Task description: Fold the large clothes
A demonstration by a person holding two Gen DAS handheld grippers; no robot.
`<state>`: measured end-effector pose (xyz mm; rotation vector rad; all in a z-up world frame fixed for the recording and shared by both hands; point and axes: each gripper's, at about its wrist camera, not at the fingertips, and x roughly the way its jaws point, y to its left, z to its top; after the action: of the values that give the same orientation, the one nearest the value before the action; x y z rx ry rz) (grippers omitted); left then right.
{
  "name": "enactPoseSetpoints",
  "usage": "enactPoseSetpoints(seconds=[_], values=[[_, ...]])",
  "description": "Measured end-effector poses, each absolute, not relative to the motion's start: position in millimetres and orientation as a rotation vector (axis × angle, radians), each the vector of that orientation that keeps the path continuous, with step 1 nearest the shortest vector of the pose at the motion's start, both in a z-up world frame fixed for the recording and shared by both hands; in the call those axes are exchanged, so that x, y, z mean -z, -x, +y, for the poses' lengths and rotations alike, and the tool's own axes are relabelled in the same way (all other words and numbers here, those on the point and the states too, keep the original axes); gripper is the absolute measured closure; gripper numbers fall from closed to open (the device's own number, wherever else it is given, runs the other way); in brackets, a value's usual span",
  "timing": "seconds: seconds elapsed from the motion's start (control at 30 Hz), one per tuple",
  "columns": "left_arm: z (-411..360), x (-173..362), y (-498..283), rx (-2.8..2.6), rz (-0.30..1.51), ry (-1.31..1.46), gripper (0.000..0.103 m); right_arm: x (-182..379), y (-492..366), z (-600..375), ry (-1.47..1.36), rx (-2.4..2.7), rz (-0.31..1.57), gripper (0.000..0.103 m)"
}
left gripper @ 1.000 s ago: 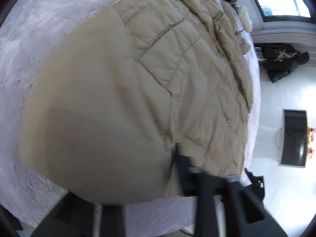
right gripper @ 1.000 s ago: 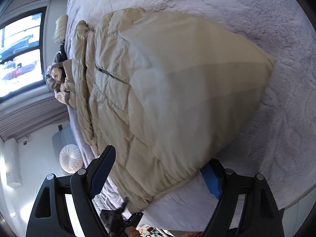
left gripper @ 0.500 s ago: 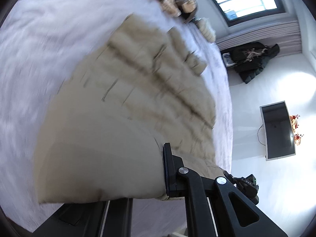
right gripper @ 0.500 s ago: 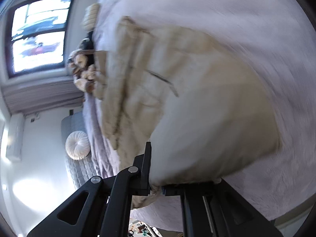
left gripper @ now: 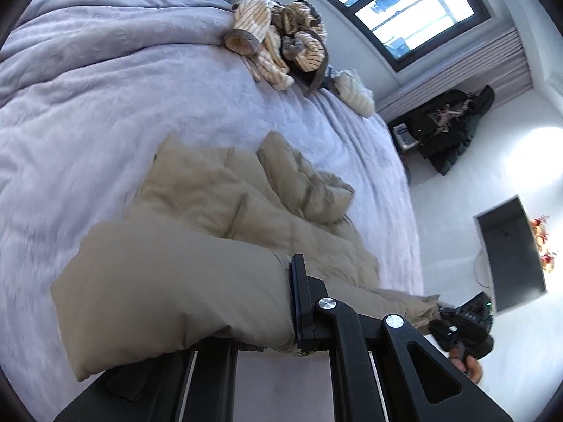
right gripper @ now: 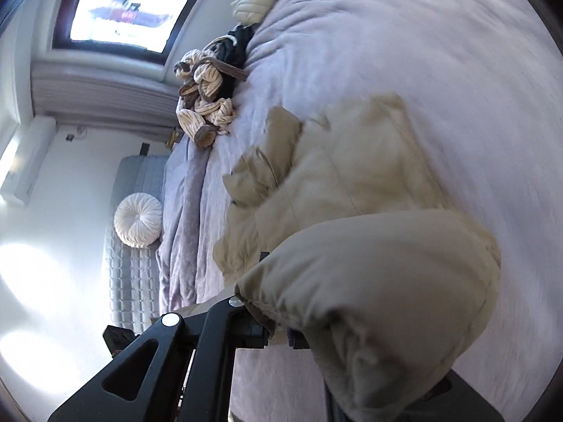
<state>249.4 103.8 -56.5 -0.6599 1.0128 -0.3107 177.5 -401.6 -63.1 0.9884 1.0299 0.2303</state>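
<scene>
Where the beige puffer jacket (left gripper: 218,232) fills the lower middle of the left wrist view, its hem end is lifted and bulges toward the camera, while the rest lies crumpled on the lavender bed (left gripper: 105,81). The left gripper (left gripper: 278,316) has its fingers (left gripper: 301,302) closed on that hem: one black finger presses against the right edge of the padded fold, and the other is hidden under the fabric at the bottom of the frame.

In the right wrist view the same jacket (right gripper: 352,183) spreads from the centre to the lower right, with a thick rolled edge hanging over the camera's side. The right gripper (right gripper: 278,330) pinches this edge, its fingers (right gripper: 253,330) narrow and gripping a gathered seam at lower centre; the far finger is mostly buried in cloth.

A heap of striped cream and brown clothes (left gripper: 281,38) sits at the top centre of the left view, well apart from the jacket, and appears again at the upper left of the right view (right gripper: 204,105). A small pale quilted item (left gripper: 353,89) lies just beside that heap. A window (left gripper: 387,3) takes the upper right of the left view, dark clothes (left gripper: 447,130) lie on the floor at right, and a dark screen (left gripper: 510,253) stands at the right edge. A round white cushion (right gripper: 138,219) rests at the left of the right view.
</scene>
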Motion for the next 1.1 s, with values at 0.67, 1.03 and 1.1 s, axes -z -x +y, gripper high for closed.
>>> enactPoseSetpoints(seconds=[0.67,1.03,1.1], values=[[85.6,129.1,-353.1,0.339,1.198,0.445,0.078,144.2,-311.5,-382.4,-0.944,-0.032,1.142,0.092],[96.3,103.7,-338.8,0.223,1.116,0.309,0.012,109.9,-309.6,-373.4,-0.835,-0.074,1.105,0.034],[93.7,108.0,-338.8,0.239,1.122,0.322,0.041,104.4,-301.8,-368.7,-0.806,-0.079,1.113,0.037]])
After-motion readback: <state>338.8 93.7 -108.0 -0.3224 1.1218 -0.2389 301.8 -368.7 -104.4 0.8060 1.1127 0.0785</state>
